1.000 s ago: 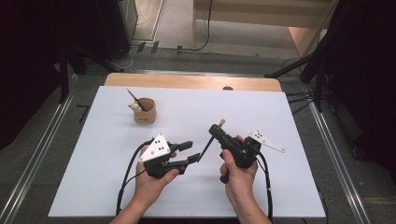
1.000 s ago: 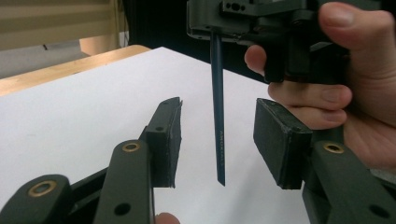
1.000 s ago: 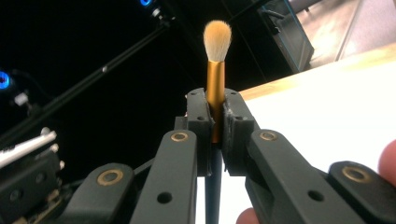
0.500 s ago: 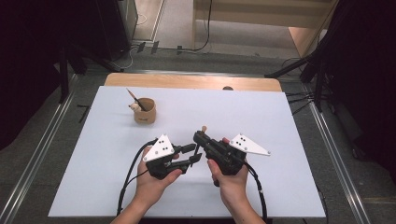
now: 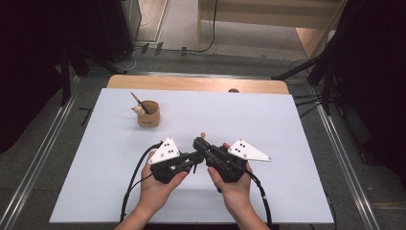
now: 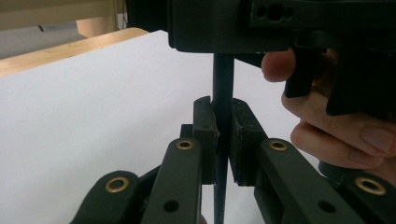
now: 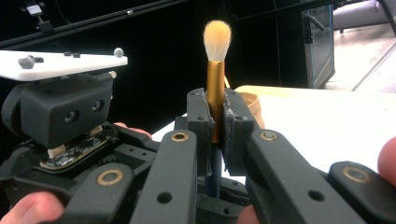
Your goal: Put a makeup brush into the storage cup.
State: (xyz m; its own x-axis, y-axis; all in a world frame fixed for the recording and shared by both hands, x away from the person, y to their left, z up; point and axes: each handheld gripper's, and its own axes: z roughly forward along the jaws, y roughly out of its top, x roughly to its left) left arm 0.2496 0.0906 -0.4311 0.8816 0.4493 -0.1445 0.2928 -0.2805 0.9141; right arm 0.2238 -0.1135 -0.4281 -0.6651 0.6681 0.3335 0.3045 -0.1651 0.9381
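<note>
My right gripper (image 7: 217, 116) is shut on a makeup brush (image 7: 217, 37), pinching its gold ferrule with the pale bristles upright. In the high view the brush tip (image 5: 203, 135) pokes out above the right gripper (image 5: 197, 143), near the front middle of the table. My left gripper (image 6: 223, 123) has just been closing and is shut on the brush's dark handle (image 6: 223, 79), just below the right gripper's body (image 6: 280, 23). From above, the left gripper (image 5: 195, 158) meets the right one tip to tip. A hand holds each gripper.
A small wooden cup (image 5: 148, 113) holding another brush (image 5: 135, 99) stands at the back left of the white table sheet (image 5: 287, 124). The cup's rim (image 7: 252, 105) peeks from behind the right jaws. Cables trail toward the front edge.
The right gripper carried the brush leftward until it met the left gripper. The left jaws went from open to shut on the brush handle.
</note>
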